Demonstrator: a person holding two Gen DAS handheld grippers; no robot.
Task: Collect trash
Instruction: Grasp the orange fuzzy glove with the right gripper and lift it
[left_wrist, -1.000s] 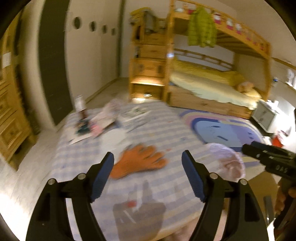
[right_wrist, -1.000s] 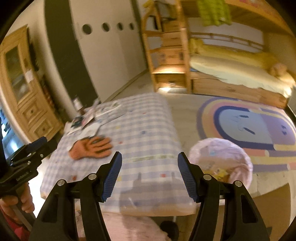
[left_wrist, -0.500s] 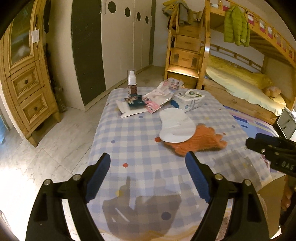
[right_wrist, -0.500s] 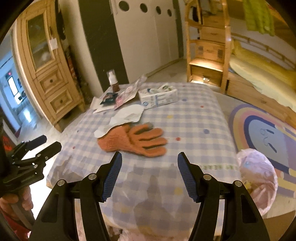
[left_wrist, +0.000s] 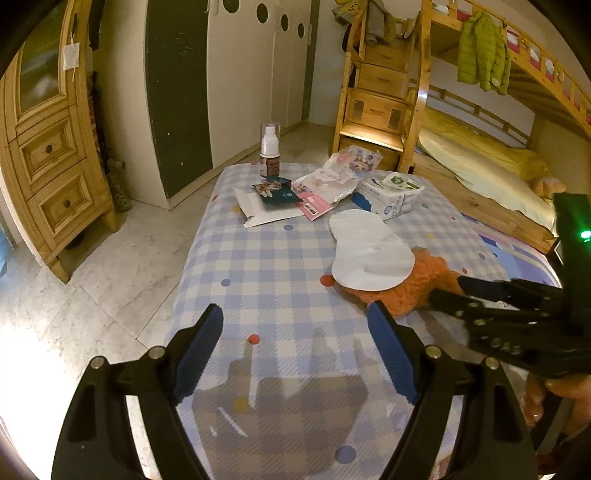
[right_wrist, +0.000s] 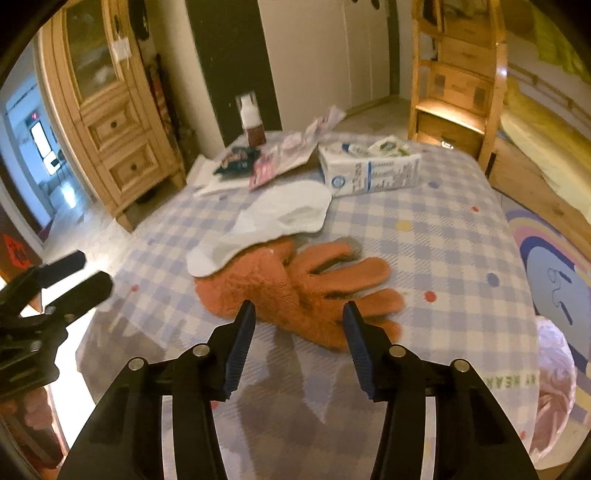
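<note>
An orange glove (right_wrist: 295, 288) lies on the blue checked table (right_wrist: 424, 229), partly under a white paper sheet (right_wrist: 280, 214). My right gripper (right_wrist: 298, 343) is open and empty, low over the table just in front of the glove. My left gripper (left_wrist: 295, 354) is open and empty above the near end of the table; the glove (left_wrist: 413, 284) and white sheet (left_wrist: 369, 251) lie ahead to its right. The right gripper's fingers (left_wrist: 480, 295) show in the left wrist view over the glove.
At the far end lie a white carton (right_wrist: 369, 170), a pink wrapper (left_wrist: 321, 184), a dark snack packet (left_wrist: 277, 190), a white card (left_wrist: 258, 210) and a standing bottle (left_wrist: 269, 151). A pink-lined bin (right_wrist: 557, 373) stands right of the table. A wooden cabinet (left_wrist: 48, 155) stands left, a bunk bed (left_wrist: 480, 162) behind.
Both views have swung left onto the table and come closer. My right gripper has moved down to the orange glove and its jaws have narrowed somewhat.
</note>
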